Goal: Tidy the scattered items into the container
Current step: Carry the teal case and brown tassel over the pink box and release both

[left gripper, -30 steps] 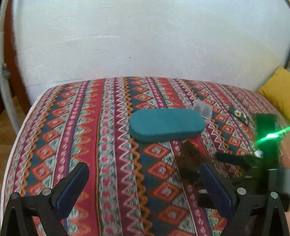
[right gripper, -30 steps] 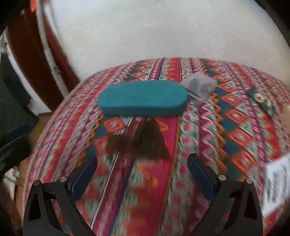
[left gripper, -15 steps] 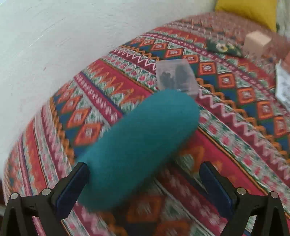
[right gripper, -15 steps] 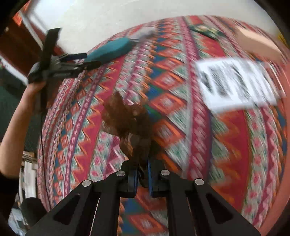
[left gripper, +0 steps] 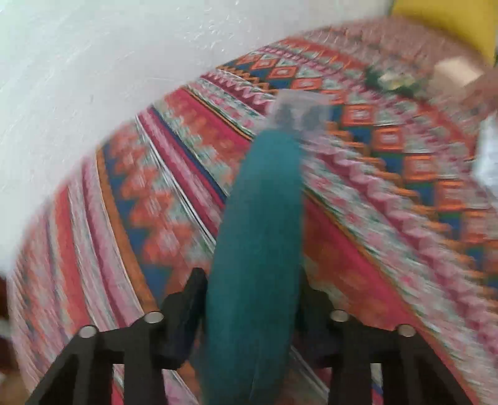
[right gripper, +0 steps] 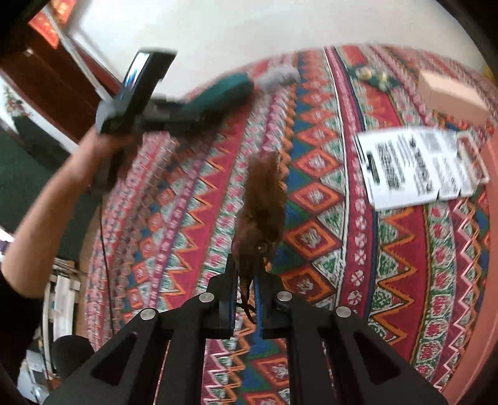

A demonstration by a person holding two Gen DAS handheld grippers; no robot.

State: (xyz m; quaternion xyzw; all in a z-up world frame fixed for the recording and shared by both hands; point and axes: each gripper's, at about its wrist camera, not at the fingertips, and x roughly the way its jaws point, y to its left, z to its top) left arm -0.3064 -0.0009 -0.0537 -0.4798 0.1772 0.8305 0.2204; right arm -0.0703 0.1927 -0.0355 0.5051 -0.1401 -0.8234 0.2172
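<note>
My left gripper (left gripper: 252,299) is shut on the near end of the long teal case (left gripper: 261,236), which lies on the patterned bedspread (left gripper: 389,236) and points away from me. It also shows in the right wrist view (right gripper: 218,96), held by the left gripper (right gripper: 174,115) at far left. My right gripper (right gripper: 244,280) is shut on a brown feather tassel (right gripper: 263,202) and holds it above the bedspread. A small clear plastic bag (left gripper: 298,112) lies at the far end of the case.
A white printed sheet (right gripper: 417,165) lies at right. A tan cardboard box (right gripper: 448,93) and a dark flowered item (right gripper: 373,76) lie farther back. A yellow cushion (left gripper: 448,21) sits at back right. A white wall (left gripper: 109,62) borders the bed.
My left gripper has closed on the end of the teal case. My right gripper, shut on the tassel half a second ago, has lifted and swung it while the view turned.
</note>
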